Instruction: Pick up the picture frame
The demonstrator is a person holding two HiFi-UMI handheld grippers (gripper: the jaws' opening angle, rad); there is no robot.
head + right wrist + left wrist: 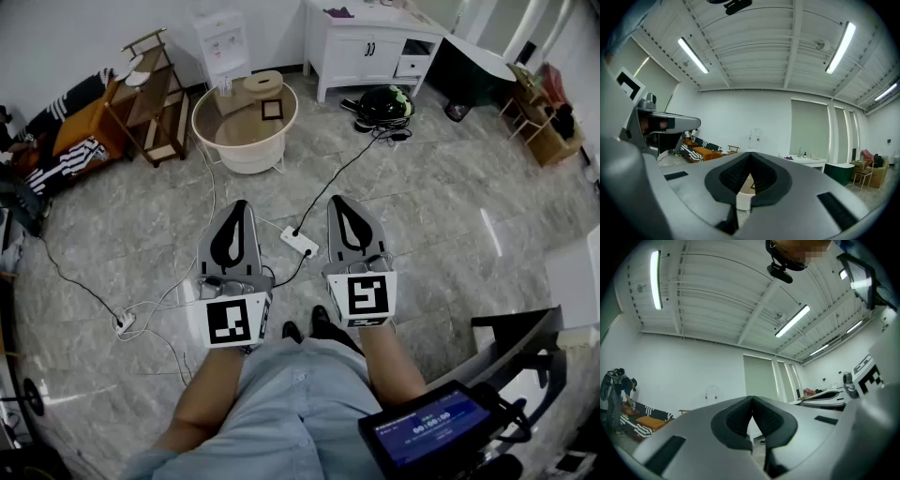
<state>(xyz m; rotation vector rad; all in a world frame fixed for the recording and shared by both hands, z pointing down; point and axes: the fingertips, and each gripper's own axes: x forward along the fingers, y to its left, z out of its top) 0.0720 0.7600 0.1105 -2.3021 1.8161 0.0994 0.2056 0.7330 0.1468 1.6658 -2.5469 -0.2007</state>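
Note:
The picture frame (272,109) is a small dark square frame standing on a round white table (246,141) across the room, beside a wooden disc (262,82). My left gripper (239,206) and right gripper (339,201) are held side by side near my waist, well short of the table, pointing toward it. Both are shut with nothing between the jaws. In the left gripper view the left gripper (752,401) has its pads pressed together. The right gripper (750,157) looks the same in its own view, with the white table (743,200) showing below the tips.
A white power strip (300,241) and loose cables lie on the tiled floor between me and the table. A wooden shelf (150,94) stands left of the table, a white cabinet (366,42) behind it, a black helmet-like object (384,101) to the right. A tablet (427,436) sits at lower right.

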